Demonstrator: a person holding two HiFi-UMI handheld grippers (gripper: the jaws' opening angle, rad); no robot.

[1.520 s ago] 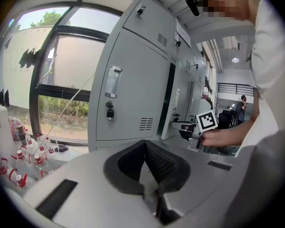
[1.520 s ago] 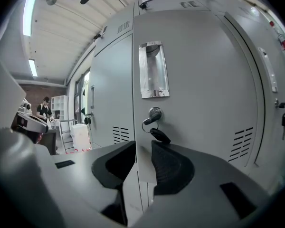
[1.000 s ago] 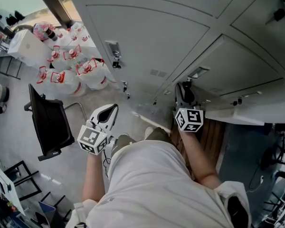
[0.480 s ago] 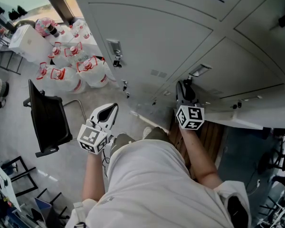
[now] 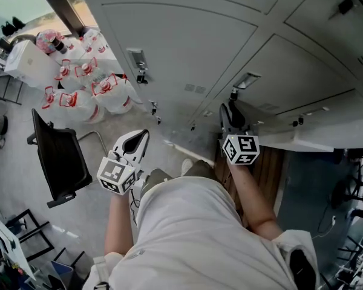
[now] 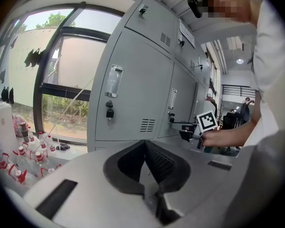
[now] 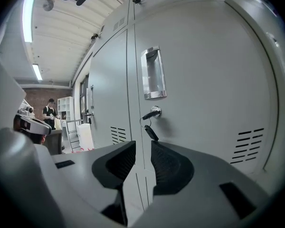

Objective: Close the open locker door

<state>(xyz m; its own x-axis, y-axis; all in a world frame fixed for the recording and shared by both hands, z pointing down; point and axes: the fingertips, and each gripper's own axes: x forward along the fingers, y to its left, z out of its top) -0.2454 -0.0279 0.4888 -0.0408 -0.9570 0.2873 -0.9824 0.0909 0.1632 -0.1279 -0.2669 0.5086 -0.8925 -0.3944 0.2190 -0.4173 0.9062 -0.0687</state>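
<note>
Head view: we see the left gripper (image 5: pixel 144 136) low over the floor (image 5: pixel 24 156), not touching the lockers. The right gripper (image 5: pixel 225 109) is up at the locker door (image 5: pixel 290 71), near its left edge and just below the handle (image 5: pixel 246 80). Water bottles (image 5: pixel 88 86) stand on the floor by the bank's left end.

Left gripper view: jaws clenched tip to tip, nothing in them.

Right gripper view: jaws released with a gap between them, gripping nothing. Through the gap we see the door's left-edge seam. A key (image 7: pixel 151 129) hangs in the lock. The door looks about flush with its neighbour.
</note>
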